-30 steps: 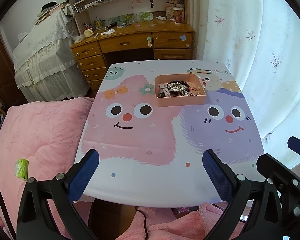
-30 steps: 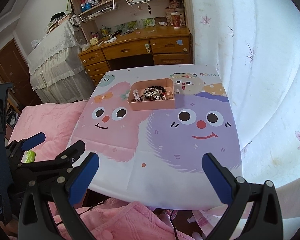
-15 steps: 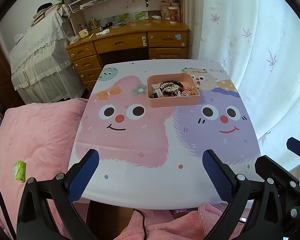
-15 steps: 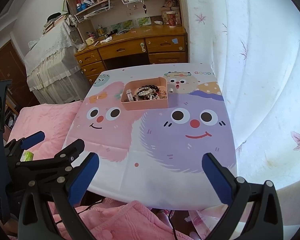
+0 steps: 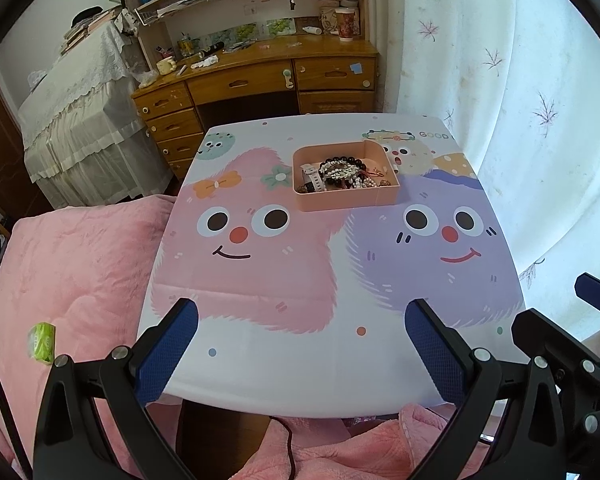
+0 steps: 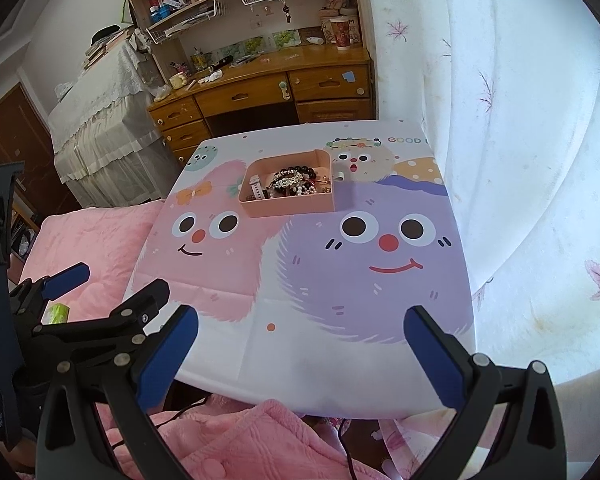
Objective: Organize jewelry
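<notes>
Nearest the cameras, the left hand-held gripper and the right hand-held gripper both hover over the near edge of the table, jaws spread wide and holding nothing. Well beyond them, toward the far side, sits the pink tray with the jewelry heaped inside, bracelets and a watch tangled together. The likely risk: a pinch into that heap could lift several snagged pieces at once, or a low approach could shove the light tray across the slick cloth
</notes>
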`<state>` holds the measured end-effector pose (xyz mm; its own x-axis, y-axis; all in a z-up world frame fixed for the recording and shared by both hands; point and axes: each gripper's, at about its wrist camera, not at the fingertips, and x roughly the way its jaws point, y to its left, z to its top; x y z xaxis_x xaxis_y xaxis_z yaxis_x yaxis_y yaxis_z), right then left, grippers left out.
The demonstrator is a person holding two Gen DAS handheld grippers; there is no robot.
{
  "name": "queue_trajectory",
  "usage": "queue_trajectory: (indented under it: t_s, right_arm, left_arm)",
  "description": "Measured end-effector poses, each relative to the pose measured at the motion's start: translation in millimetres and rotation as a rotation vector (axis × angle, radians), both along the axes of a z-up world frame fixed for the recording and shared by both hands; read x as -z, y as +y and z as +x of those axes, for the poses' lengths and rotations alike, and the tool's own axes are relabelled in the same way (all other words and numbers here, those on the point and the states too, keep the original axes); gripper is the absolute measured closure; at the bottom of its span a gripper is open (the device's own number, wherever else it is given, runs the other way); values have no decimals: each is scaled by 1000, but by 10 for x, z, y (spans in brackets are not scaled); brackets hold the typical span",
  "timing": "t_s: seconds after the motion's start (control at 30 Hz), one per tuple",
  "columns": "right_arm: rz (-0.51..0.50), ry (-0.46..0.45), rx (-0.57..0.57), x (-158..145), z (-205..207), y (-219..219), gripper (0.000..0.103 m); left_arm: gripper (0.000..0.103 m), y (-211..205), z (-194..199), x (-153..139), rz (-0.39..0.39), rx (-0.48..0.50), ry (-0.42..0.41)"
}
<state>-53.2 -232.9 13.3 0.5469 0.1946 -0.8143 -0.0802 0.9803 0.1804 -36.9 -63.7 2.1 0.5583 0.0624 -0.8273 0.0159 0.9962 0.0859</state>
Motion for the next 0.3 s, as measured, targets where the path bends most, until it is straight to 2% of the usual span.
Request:
queue_trajectory:
  t_s: [0.3]
  right_arm:
    - [5, 2, 9, 15, 25, -18, 0]
  left_arm:
    - [1, -16, 50, -4, 8, 9, -1]
